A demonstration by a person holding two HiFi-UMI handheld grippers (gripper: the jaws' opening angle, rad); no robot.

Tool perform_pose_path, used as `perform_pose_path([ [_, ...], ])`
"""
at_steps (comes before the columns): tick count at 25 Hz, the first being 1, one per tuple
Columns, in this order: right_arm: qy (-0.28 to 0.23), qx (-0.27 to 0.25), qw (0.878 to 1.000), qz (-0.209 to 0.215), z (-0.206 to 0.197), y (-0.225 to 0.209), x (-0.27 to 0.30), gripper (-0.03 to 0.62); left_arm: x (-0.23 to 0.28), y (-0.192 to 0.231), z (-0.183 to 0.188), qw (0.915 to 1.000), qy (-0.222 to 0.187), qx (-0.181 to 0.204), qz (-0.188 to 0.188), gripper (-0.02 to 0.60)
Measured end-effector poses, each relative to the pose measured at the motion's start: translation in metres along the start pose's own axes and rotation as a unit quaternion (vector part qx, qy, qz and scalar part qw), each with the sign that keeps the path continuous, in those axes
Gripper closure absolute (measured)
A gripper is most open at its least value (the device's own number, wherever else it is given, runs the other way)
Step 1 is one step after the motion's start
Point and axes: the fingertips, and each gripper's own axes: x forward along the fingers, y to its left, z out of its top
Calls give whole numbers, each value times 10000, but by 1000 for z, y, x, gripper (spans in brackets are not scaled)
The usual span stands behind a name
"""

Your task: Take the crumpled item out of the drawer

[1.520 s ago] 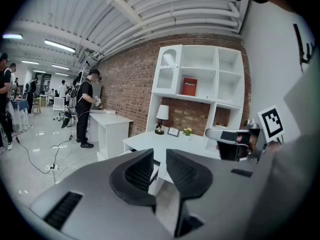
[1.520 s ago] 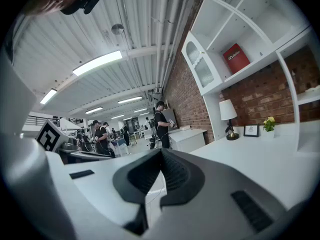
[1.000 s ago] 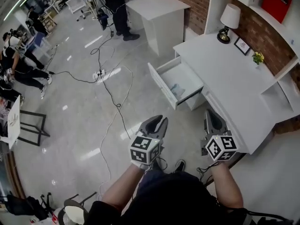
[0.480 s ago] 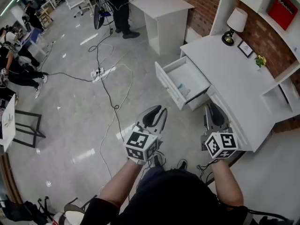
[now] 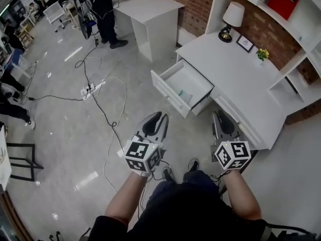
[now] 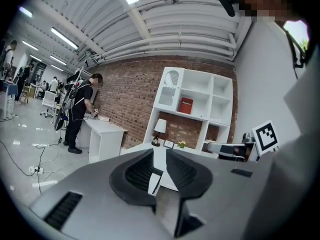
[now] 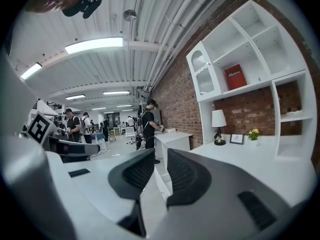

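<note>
You are holding both grippers low in front of your body, over the grey floor [image 5: 75, 129] and well apart from the open drawer [image 5: 168, 95].

Left gripper [image 5: 161, 117]: its own view is showing the two jaws standing a narrow slit apart, with nothing between them; only the white desk [image 5: 235, 79] is showing through the gap.

Right gripper [image 5: 220, 115]: its jaws are likewise standing a narrow slit apart and gripping nothing. It is hanging just off the desk's front edge.

The drawer is standing pulled out from the desk's left end, its front panel facing the floor space. The crumpled item [image 5: 186, 95] is lying on the drawer's white bottom, toward the corner nearest you and close to the front panel. It is showing as a small, pale, bluish-white wad with an uneven outline; its material is too small to tell. Neither gripper is touching it.

A lamp [image 5: 231, 18], a small picture frame [image 5: 245, 43] and a yellow-flowered plant [image 5: 262, 54] are standing along the desk's far side.
</note>
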Motion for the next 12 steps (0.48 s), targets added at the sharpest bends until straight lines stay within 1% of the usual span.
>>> perform_pose_path([
  [3, 73, 80, 9999, -28, -7, -9, 10, 519, 13, 5, -4, 10000, 76, -49, -13, 506],
  [6, 146, 188, 9997, 100, -16, -15, 29, 527, 27, 11, -9, 9998, 180, -50, 72, 506],
  [9, 144, 304, 9990, 304, -16, -24, 55, 537, 44, 19, -4, 9994, 240, 47, 235, 506],
  [12, 111, 407, 9976, 552, -9, -39, 84, 542, 65, 27, 7, 9984, 242, 142, 489, 506],
])
